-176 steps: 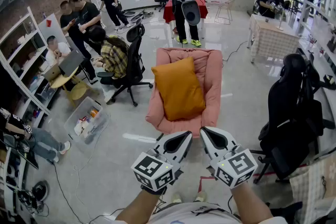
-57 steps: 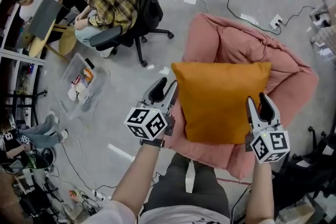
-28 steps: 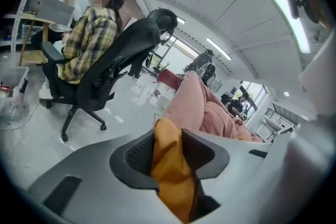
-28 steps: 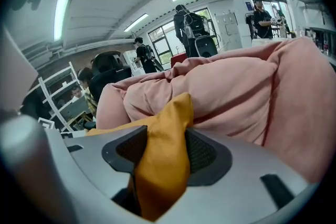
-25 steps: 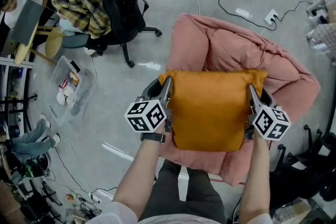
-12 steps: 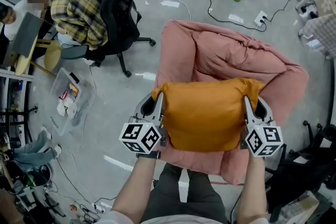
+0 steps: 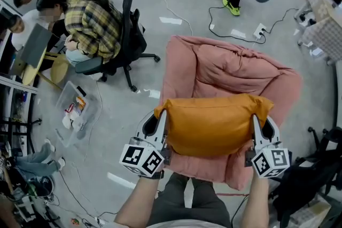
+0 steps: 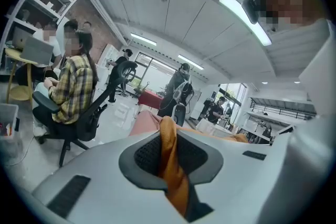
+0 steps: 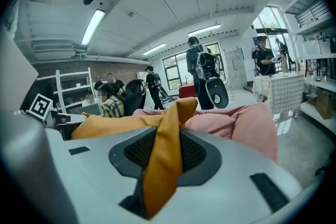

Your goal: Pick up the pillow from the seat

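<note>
Pillow pinched by left gripper and right gripper, apparently raised.

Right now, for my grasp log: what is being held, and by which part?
The orange pillow: left gripper pinches its left edge fabric, right gripper its right edge.

The pillow is orange woven cloth, matt and smooth, gathering into soft creases where it is pinched. The seat is dusty-pink padded cloth, matt, puffy and wrinkled. The left tongs and right tongs have pale grey plastic shells, smooth with a dull sheen. Their pads are dark and finely ribbed. The floor is grey, hard and glossy, catching the light. A storage box is clear plastic.
</note>
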### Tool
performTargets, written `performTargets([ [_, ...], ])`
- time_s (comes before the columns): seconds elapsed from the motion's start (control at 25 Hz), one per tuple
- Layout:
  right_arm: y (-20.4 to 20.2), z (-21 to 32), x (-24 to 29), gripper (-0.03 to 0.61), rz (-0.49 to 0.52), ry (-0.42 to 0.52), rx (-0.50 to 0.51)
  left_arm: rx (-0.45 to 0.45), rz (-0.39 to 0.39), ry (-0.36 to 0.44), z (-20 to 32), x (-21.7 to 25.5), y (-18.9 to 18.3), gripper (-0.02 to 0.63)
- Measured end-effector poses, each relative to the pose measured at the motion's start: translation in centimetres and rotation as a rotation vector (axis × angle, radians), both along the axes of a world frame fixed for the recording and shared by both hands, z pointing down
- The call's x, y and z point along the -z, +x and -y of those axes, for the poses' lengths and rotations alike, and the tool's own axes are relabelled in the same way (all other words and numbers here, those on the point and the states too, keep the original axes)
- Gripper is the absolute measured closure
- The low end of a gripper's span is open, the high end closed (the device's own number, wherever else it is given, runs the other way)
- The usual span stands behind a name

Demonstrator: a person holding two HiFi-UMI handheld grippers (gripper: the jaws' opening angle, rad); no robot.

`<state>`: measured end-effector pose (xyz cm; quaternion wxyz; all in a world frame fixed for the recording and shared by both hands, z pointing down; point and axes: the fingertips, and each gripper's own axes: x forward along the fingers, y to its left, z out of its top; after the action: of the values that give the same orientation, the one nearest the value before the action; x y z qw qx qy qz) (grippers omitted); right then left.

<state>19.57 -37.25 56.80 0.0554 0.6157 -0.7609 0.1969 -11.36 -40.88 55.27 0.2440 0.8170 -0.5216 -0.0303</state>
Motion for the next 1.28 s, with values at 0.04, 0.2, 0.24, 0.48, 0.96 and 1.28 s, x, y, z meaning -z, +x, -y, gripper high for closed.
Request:
performTargets([
  [0.04,0.0,-0.3,0.7,0.459,0.001,0.008,-0.002,-0.002,-0.003,0.004,-0.3,0.7,0.0,0.555],
  [0.2,0.1,-1.2,3.9,0.459,0.002,0.053,-0.007,-0.007,-0.013,0.034,-1.2,3.6,0.2,0.557],
  [0.24,0.1,-1.4,4.9,0.459,0.001,0.07,-0.009,-0.01,-0.015,0.049,-1.3,4.6,0.2,0.558],
  [0.48,0.0,-2.6,12.8,0.459,-0.006,0.159,-0.023,-0.021,-0.001,0.152,-2.2,12.5,0.3,0.558],
  [0.96,-0.6,-4.6,25.8,0.459,-0.039,0.308,-0.03,-0.029,-0.035,0.32,-4.1,26.1,-0.2,0.558],
  [1.28,-0.1,-5.3,32.1,0.459,-0.045,0.385,-0.045,-0.045,-0.039,0.385,-4.7,32.3,0.4,0.558],
])
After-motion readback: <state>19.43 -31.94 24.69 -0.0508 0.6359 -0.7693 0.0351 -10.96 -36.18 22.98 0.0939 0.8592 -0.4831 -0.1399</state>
